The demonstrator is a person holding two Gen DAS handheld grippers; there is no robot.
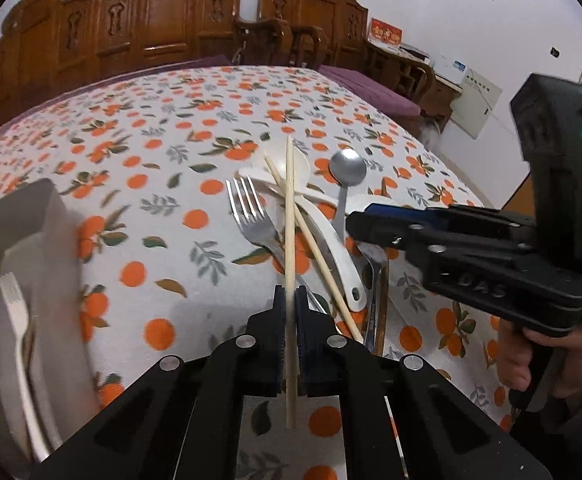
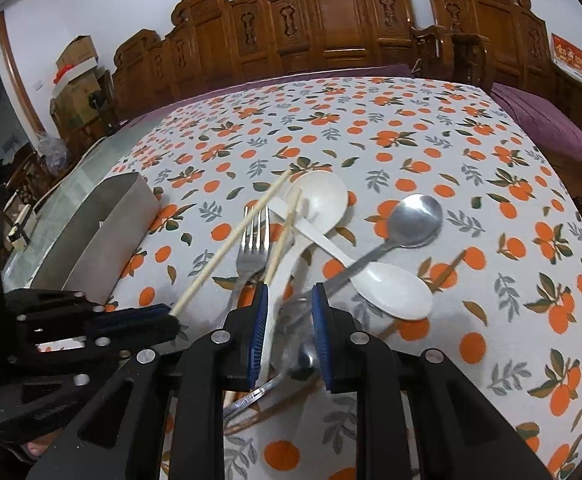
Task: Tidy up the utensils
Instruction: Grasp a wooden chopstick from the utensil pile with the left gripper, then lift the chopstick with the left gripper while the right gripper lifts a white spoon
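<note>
My left gripper (image 1: 290, 296) is shut on a pale wooden chopstick (image 1: 289, 220), which runs straight up between its pads; the right wrist view shows that chopstick (image 2: 227, 248) slanting out of the left gripper (image 2: 171, 318). A second chopstick (image 2: 283, 236), a metal fork (image 2: 253, 240), a white ladle spoon (image 2: 321, 200), a metal spoon (image 2: 415, 220) and a white plastic spoon (image 2: 391, 288) lie piled on the orange-print cloth. My right gripper (image 2: 290, 320) hovers over the pile, jaws partly apart, with the ladle's handle and blurred metal handles between them.
A steel organizer box (image 1: 23, 208) stands at the left and holds a white fork (image 1: 15, 312). Carved wooden benches (image 2: 331, 20) line the far side, with a purple cushion (image 2: 551, 132) at the right. A hand (image 1: 531, 360) holds the right gripper.
</note>
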